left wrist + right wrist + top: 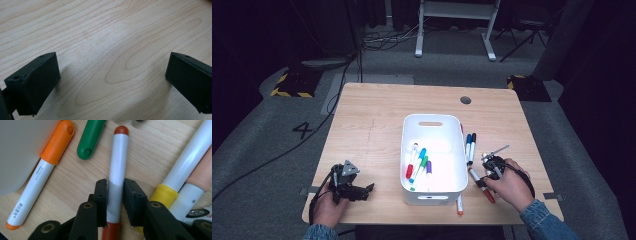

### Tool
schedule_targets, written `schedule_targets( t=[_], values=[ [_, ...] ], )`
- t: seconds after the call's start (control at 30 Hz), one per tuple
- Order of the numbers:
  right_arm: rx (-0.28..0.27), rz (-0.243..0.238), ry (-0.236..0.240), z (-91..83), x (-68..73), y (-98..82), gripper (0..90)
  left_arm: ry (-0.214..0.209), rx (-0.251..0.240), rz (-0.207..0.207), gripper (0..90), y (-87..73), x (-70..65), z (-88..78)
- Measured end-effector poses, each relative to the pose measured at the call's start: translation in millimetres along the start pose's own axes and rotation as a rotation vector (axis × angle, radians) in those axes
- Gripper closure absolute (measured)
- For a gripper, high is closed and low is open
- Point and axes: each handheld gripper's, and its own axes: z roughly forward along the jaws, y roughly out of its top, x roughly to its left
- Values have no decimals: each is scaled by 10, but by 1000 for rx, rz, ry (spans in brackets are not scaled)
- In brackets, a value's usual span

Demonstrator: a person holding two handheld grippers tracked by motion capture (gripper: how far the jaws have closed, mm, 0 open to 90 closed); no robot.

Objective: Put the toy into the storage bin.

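1. Left gripper (353,189) is parked on the bare table (112,37) near my left edge, jaws spread wide with nothing between them. Nothing to do there.
2. Middle of the table: the white bin (432,125) already has a handful of markers in it.
3. Just right of the bin, the right gripper (115,195) is pinching the red marker (118,162) around mid-barrel, pads pressed on both sides. It lies flat on the wood, between an orange marker (37,177) and a yellow-banded one (180,170).
4. Handling guess: light, stiff plastic, smooth and round, so it could roll or swivel in the pads. Mid-barrel seems the right spot, balanced, clear of the cap seam.
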Motion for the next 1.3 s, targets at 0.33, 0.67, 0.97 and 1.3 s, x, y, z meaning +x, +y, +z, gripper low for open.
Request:
schedule_targets(
  t=[0.33, 0.67, 0.97, 1.3],
  values=[
    [4, 24, 21, 4, 34, -4, 769, 0, 0, 0, 0, 0, 0, 0],
    [-38, 10, 29, -146, 26, 15, 769, 0, 0, 0, 0, 0, 0, 0],
    [-106, -14, 36, -399, 51, 60, 769, 0, 0, 0, 0, 0, 1, 0],
    [-172, -41, 46, -633, 137, 103, 769, 0, 0, 0, 0, 0, 0, 0]
  ],
)
